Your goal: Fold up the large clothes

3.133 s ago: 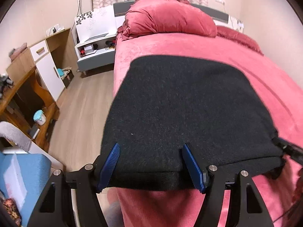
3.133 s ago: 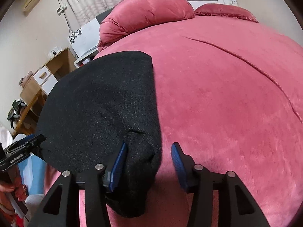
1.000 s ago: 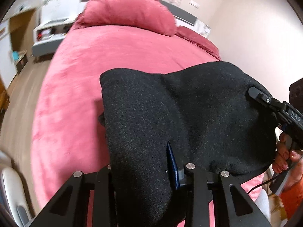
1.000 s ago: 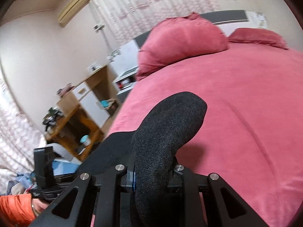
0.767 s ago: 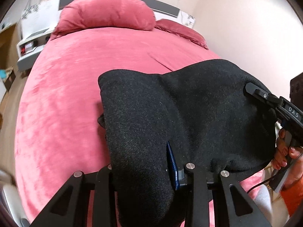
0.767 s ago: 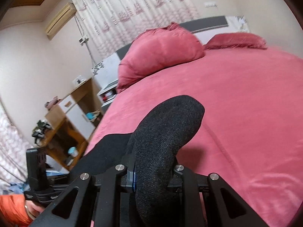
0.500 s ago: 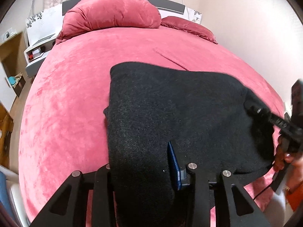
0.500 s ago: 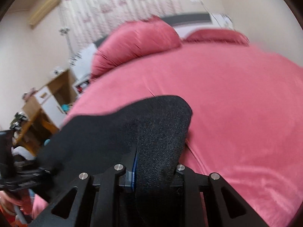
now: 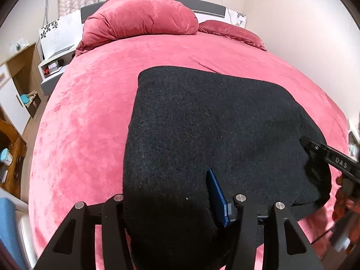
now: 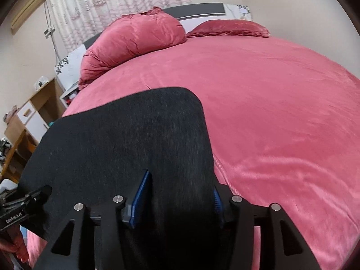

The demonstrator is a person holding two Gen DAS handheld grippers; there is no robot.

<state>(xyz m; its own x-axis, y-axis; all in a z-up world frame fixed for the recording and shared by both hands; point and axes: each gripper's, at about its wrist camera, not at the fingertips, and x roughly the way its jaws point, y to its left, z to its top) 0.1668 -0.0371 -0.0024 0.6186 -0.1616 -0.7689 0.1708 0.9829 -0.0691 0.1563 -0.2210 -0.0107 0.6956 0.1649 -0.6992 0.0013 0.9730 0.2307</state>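
A black knit garment (image 9: 213, 121) lies spread flat on the red bed (image 9: 90, 117), folded into a rough rectangle. My left gripper (image 9: 171, 198) is shut on its near left corner; the cloth drapes over the left finger and only the blue right pad (image 9: 217, 199) shows. My right gripper (image 10: 180, 198) is shut on the near right corner of the same garment (image 10: 126, 139), cloth bunched between the blue pads (image 10: 140, 199). The right gripper also shows at the right edge of the left wrist view (image 9: 324, 155), and the left gripper at the lower left of the right wrist view (image 10: 33, 196).
A big red duvet bundle (image 9: 139, 22) and a flat red pillow (image 9: 231, 32) lie at the headboard. A white nightstand (image 9: 56, 56) and wooden desk units (image 9: 15, 83) stand left of the bed. Wall runs along the right side.
Both grippers carried the lifted garment from the bed's left edge toward the middle and lowered it; it hung bunched in the air a second ago and now lies flat on the bed.
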